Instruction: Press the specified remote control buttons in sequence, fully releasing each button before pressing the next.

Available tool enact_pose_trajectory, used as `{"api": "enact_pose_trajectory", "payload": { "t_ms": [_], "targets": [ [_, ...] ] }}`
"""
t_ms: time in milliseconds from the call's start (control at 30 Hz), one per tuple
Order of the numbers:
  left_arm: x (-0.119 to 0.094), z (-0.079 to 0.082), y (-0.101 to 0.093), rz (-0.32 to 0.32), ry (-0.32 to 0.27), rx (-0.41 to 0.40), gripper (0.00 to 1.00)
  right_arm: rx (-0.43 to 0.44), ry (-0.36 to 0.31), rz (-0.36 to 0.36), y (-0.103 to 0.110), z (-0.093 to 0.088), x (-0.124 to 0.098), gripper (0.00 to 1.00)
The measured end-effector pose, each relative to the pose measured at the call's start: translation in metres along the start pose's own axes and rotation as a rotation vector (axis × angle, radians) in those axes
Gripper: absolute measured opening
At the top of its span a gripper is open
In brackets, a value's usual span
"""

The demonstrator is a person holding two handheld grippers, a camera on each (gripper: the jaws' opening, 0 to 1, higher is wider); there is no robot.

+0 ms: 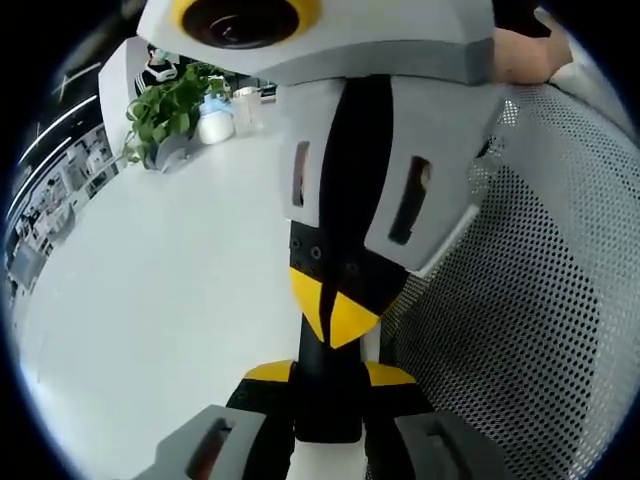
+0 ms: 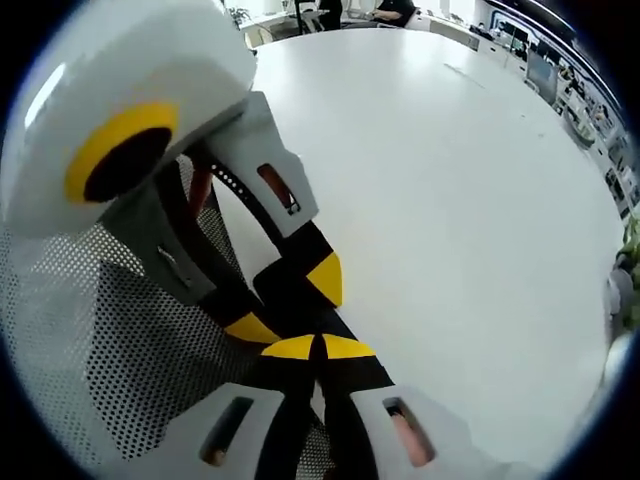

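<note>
Little of the black slim remote control [image 1: 326, 410] can be made out. In the left gripper view only a narrow dark strip of it is seen, its lower end is cut off at the picture's edge, and no buttons can be told. It is held between the yellow-tipped jaws of the left gripper [image 1: 328, 375], which are closed against its two sides. The right gripper [image 1: 330, 312] is seen from the front, its jaws pressed together with nothing between them and their yellow tips set at the strip's upper end; whether they touch it cannot be told.

In the right gripper view the right gripper [image 2: 320, 348] meets the left gripper [image 2: 288, 303] just above a white perforated mesh surface [image 2: 90, 330], beside the white worktop [image 2: 450, 200]. A leafy green plant [image 1: 170, 110] stands far off on it.
</note>
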State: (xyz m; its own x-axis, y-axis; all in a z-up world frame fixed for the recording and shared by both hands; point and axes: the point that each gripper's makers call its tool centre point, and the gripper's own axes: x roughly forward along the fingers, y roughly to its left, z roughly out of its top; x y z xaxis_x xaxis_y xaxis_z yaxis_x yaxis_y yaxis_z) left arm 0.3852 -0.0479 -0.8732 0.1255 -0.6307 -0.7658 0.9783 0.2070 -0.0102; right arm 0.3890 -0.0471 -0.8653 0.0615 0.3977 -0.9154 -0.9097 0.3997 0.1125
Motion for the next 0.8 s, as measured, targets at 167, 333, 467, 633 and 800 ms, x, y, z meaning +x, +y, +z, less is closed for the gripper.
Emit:
{"api": "enact_pose_trajectory", "payload": {
  "t_ms": [167, 333, 467, 633, 800],
  "targets": [
    [0.0002, -0.0001, 0.0002, 0.0, -0.003, -0.003, 0.25, -0.004, -0.009, -0.003, 0.0003, 0.0014, 0.0015, 0.0],
    [0.0001, 0.0, 0.0002, 0.002, -0.009, -0.006, 0.25, 0.042, -0.024, 0.006, -0.0011, 0.0012, 0.0017, 0.0],
    [0.0003, 0.0001, 0.0007, 0.0, -0.01, -0.003, 0.25, -0.078, 0.009, -0.053, -0.0001, 0.0024, 0.0026, 0.0],
    [0.0005, 0.0003, 0.0007, -0.001, -0.013, -0.006, 0.24, 0.002, -0.017, -0.029, 0.0, 0.0026, 0.0026, 0.0],
    [0.0004, 0.0007, 0.0006, 0.002, -0.017, -0.01, 0.24, 0.037, -0.015, 0.003, -0.0012, 0.0022, 0.0013, 0.0]
  ]
}}
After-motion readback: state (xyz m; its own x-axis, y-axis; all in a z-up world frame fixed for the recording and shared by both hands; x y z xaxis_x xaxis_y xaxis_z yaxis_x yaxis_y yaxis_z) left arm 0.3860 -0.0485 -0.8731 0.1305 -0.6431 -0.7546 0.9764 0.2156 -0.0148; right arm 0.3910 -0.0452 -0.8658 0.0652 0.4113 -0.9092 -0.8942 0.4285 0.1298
